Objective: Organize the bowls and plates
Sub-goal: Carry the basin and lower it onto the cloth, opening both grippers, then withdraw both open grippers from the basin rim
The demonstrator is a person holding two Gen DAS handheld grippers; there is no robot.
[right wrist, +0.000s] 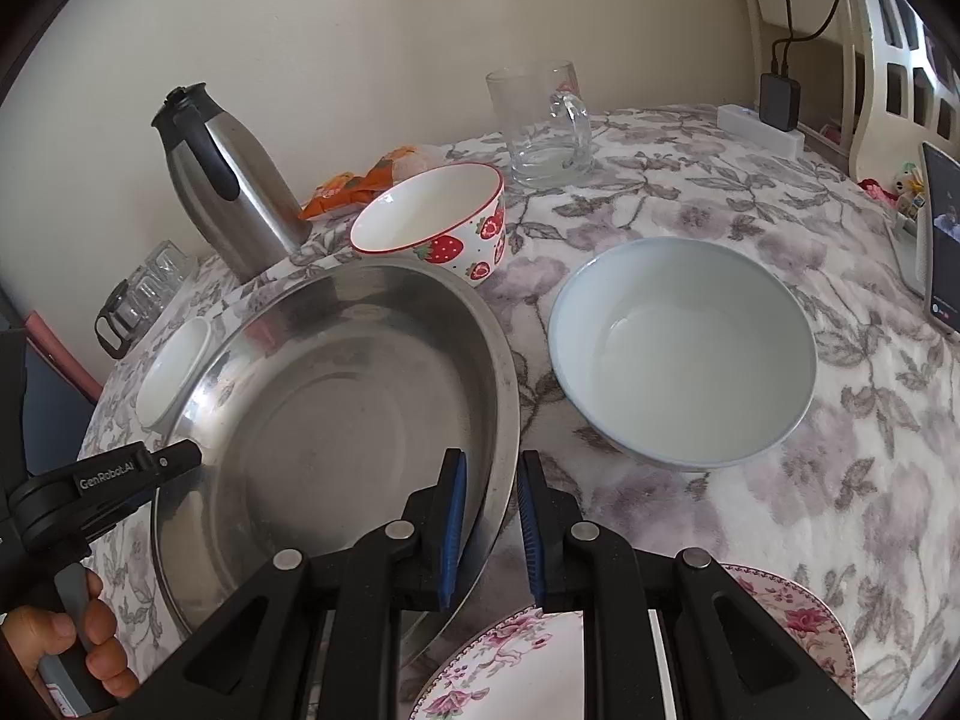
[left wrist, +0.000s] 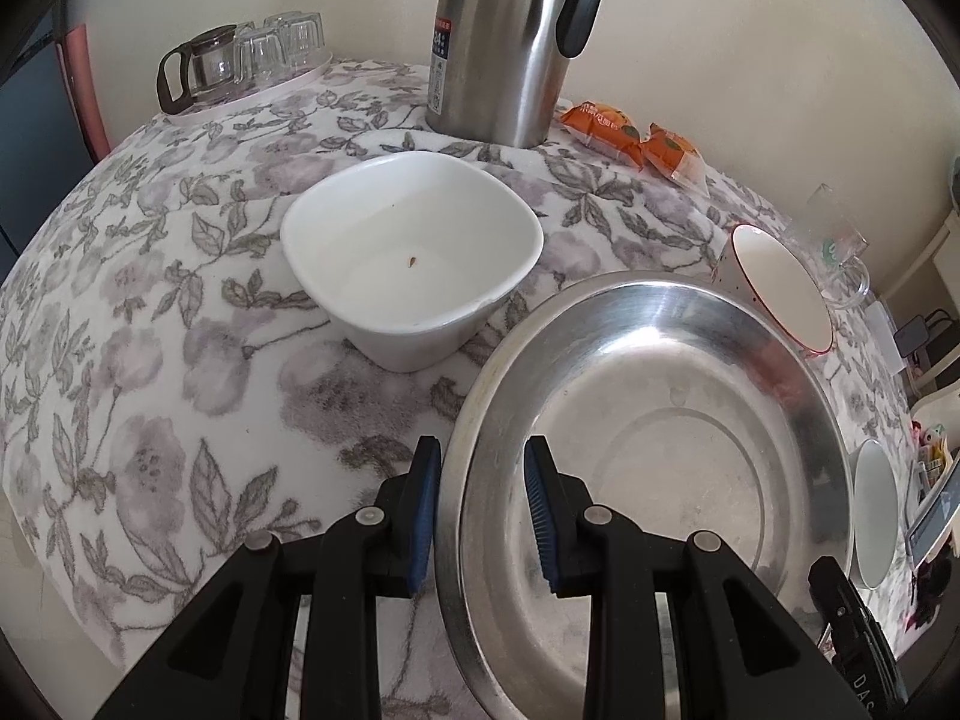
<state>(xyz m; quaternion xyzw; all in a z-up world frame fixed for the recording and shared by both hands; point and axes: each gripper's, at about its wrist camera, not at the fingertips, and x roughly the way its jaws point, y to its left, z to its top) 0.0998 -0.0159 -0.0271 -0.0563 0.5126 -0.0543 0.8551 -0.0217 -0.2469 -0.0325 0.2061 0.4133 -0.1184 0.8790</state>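
A wide steel plate [left wrist: 660, 432] fills the lower right of the left wrist view. My left gripper [left wrist: 483, 510] is shut on its near rim, one blue pad outside and one inside. From the right wrist view, my right gripper [right wrist: 491, 531] is shut on the opposite rim of the same steel plate [right wrist: 336, 408], which looks tilted and slightly off the cloth. A white square bowl [left wrist: 414, 258] sits behind the plate. A strawberry-patterned bowl [right wrist: 432, 216] and a pale blue bowl [right wrist: 684, 354] stand to the right. A floral plate [right wrist: 510, 660] lies partly under my right gripper.
On the flowered tablecloth stand a steel thermos [left wrist: 510, 42], orange snack packets [left wrist: 630, 138], a tray of glasses [left wrist: 252, 60] and a glass mug [right wrist: 540, 120]. A power strip [right wrist: 762, 126] and a phone [right wrist: 942, 240] lie at the far right. A hand [right wrist: 90, 642] holds the left gripper's handle.
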